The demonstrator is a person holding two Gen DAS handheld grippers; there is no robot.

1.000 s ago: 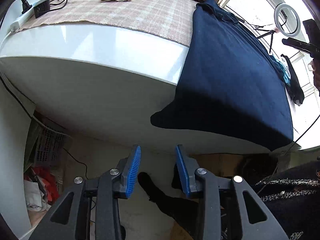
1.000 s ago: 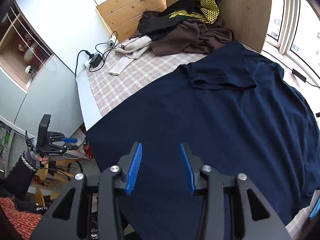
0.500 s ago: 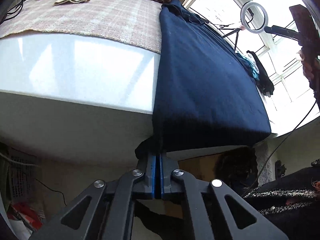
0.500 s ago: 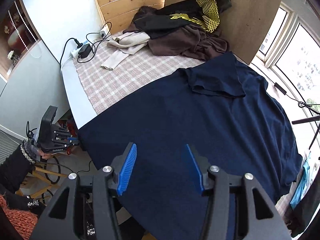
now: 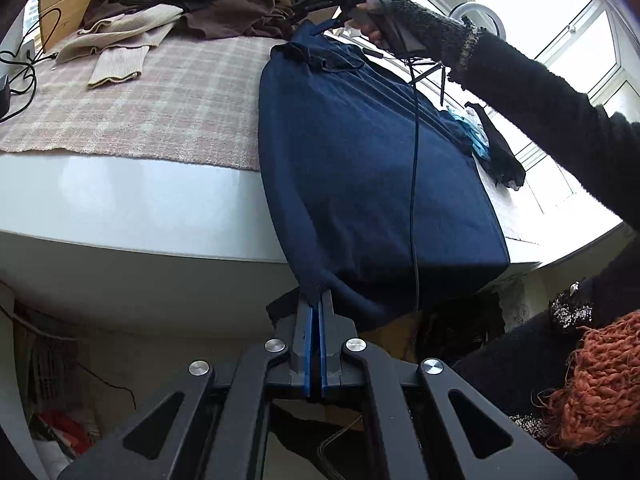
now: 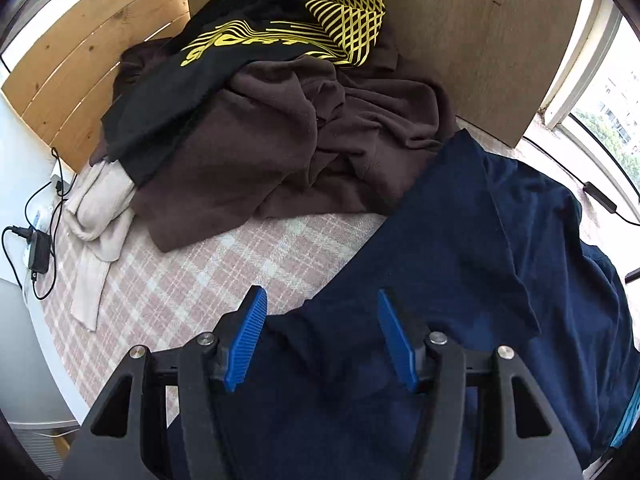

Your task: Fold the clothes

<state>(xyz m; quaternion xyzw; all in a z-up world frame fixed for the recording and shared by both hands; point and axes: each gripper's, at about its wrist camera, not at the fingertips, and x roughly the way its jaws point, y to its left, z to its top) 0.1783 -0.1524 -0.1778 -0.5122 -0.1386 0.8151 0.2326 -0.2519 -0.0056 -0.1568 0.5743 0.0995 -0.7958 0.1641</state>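
A navy blue shirt (image 5: 360,152) lies spread over the checked cloth on the white table, its hem hanging off the near edge. My left gripper (image 5: 316,304) is shut on the hem's corner, just below that edge. In the right wrist view the same navy shirt (image 6: 460,248) shows its folded sleeve and shoulder edge. My right gripper (image 6: 322,312) hovers over that edge, its jaws opening, pads clear of the fabric. A person's sleeved arm (image 5: 520,92) holds that gripper above the shirt's far end.
A pile of brown (image 6: 280,152), black-and-yellow (image 6: 280,32) and beige (image 6: 100,208) clothes lies at the table's back by a wooden board (image 6: 480,40). A charger and cables (image 6: 38,252) sit at the left edge. A basket (image 5: 44,368) stands under the table.
My left gripper closed on the shirt's hanging corner and lifted it a little. My right gripper travelled across the shirt to its far sleeve end, its jaws spreading wider.
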